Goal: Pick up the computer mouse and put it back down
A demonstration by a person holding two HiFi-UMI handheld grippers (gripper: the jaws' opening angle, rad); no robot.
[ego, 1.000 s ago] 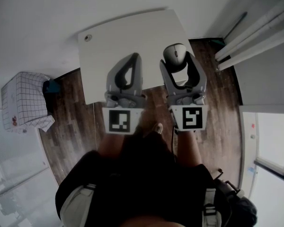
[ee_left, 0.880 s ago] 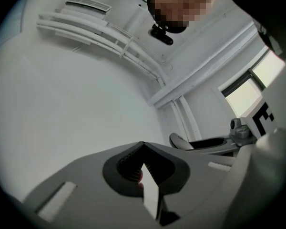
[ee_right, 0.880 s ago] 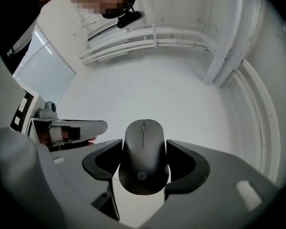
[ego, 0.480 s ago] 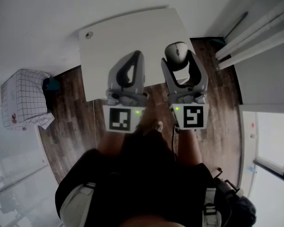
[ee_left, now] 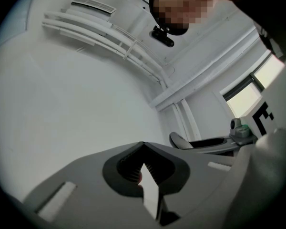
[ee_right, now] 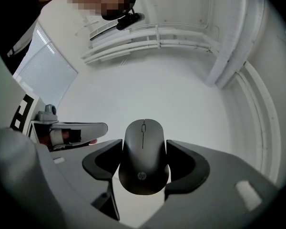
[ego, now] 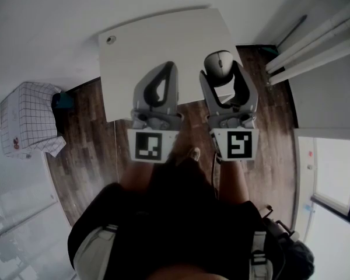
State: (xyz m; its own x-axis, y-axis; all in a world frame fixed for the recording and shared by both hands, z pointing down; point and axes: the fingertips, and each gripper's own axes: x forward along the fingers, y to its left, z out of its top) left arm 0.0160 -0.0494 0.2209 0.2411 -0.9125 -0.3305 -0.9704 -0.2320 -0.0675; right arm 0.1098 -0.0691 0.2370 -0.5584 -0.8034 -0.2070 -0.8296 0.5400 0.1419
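A dark grey computer mouse is clamped between the jaws of my right gripper, held above the near right corner of the white table. In the right gripper view the mouse fills the gap, and both pads of my right gripper press on its sides. To its left my left gripper hovers over the table's near edge, shut with nothing in it. The left gripper view shows the tips of my left gripper meeting.
A dark wooden floor lies below the table. A white checked box stands on the floor at the left. White rails run along the right side. The person's foot shows under the grippers.
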